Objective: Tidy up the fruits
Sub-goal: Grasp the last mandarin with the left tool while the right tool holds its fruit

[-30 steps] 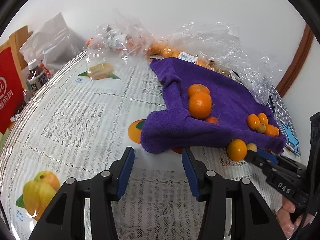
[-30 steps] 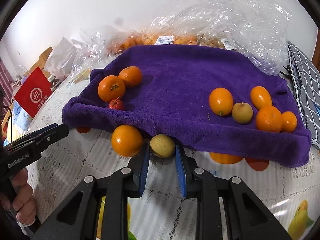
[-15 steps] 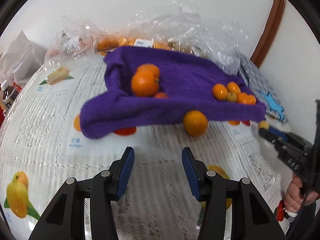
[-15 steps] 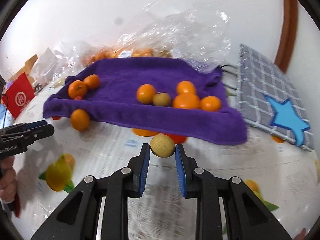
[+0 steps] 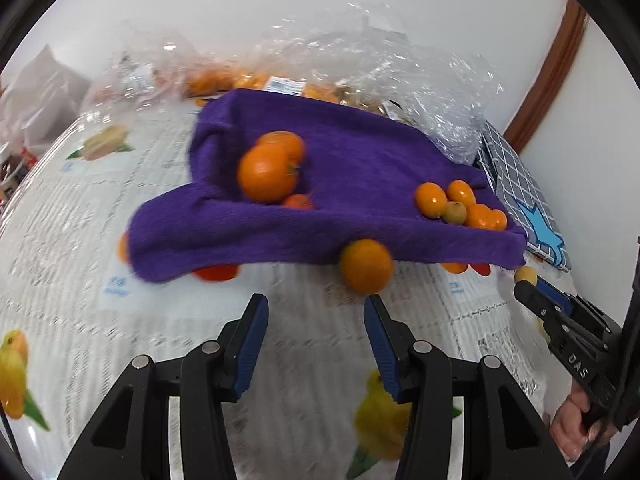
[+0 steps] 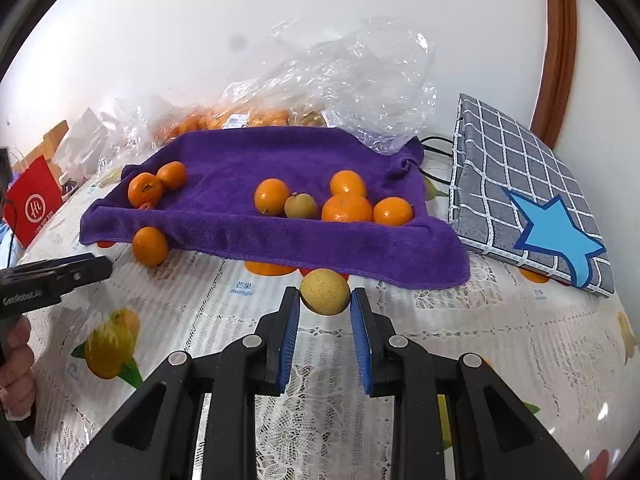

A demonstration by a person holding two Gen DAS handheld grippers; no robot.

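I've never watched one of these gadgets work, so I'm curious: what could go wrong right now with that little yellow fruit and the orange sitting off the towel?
The right gripper pinches the round yellow fruit only at its fingertips, so it might slip out and roll. The loose orange sits on the bare tablecloth against the purple towel edge; the open left gripper could nudge it away if it closes off-centre. The small fruits cluster tightly, so dropping another among them may scatter them.
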